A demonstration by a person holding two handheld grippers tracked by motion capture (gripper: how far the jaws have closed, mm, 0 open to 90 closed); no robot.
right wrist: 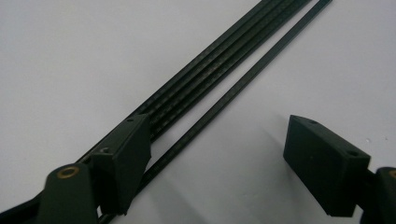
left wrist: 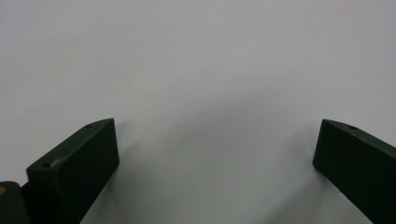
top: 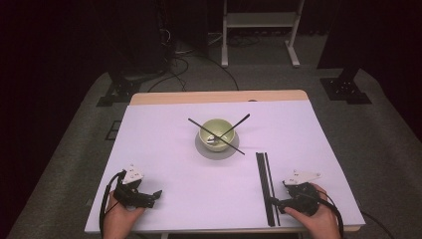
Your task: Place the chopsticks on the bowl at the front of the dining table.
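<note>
We are picking a strip from the black strips near right on the tabletop. Both tongs, left and right, gape empty; next, right must straddle one strip and close.

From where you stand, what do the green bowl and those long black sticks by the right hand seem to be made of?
The bowl looks like glazed ceramic or smooth plastic: pale green with an even, soft sheen. The black sticks look like matte plastic or lacquered wood: thin, straight and square-edged, with a faint woven or ribbed texture along their faces. I cannot tell for sure.
</note>
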